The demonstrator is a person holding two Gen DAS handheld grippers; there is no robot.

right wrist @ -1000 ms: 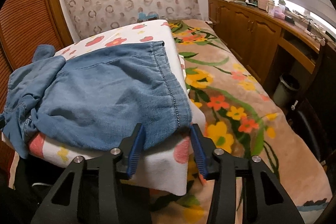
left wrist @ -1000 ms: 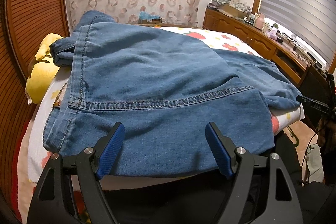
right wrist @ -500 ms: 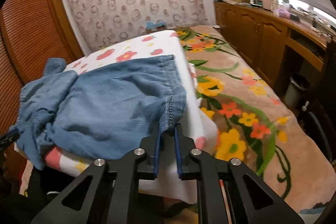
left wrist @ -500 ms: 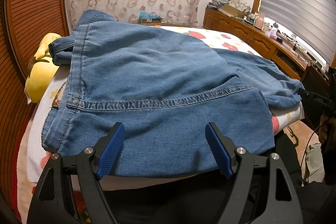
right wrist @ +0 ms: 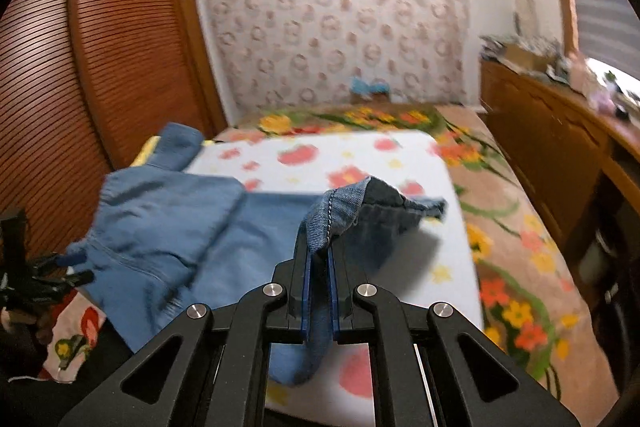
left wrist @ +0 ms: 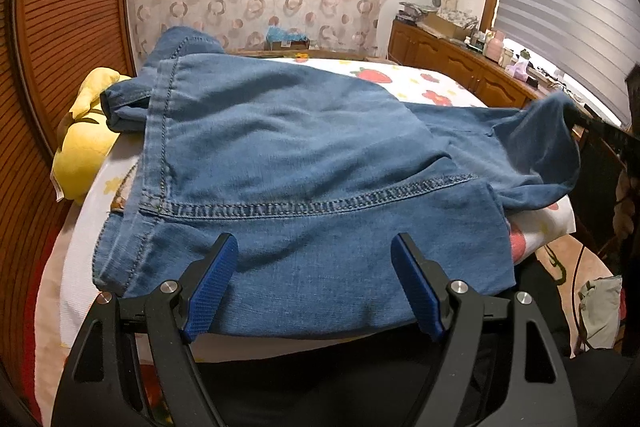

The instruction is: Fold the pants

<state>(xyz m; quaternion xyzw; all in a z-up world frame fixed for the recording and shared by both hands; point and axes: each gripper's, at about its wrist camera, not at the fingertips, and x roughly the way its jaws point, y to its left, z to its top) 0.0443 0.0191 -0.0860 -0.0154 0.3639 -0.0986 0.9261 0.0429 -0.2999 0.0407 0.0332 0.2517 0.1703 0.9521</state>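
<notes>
Blue denim pants (left wrist: 304, 163) lie across a white fruit-print cover (left wrist: 424, 87) on the bed. My left gripper (left wrist: 316, 267) stands open at the near edge of the pants, its blue pads on either side of the cloth without pressing it. In the right wrist view my right gripper (right wrist: 320, 259) is shut on the hem of a pant leg (right wrist: 344, 211), which is lifted off the cover and hangs in a fold. The rest of the pants (right wrist: 168, 227) lies bunched to the left. The lifted leg end (left wrist: 548, 139) shows at the right of the left wrist view.
A yellow plush toy (left wrist: 84, 143) lies at the bed's left edge beside a slatted wooden wardrobe (right wrist: 100, 75). A flowered blanket (right wrist: 520, 247) covers the bed's right side. Wooden cabinets (right wrist: 560, 147) with clutter run along the right wall under the blinds.
My right gripper shut on the pant-leg hem and rose with it, lifting the leg end off the cover. The left gripper has not moved.
</notes>
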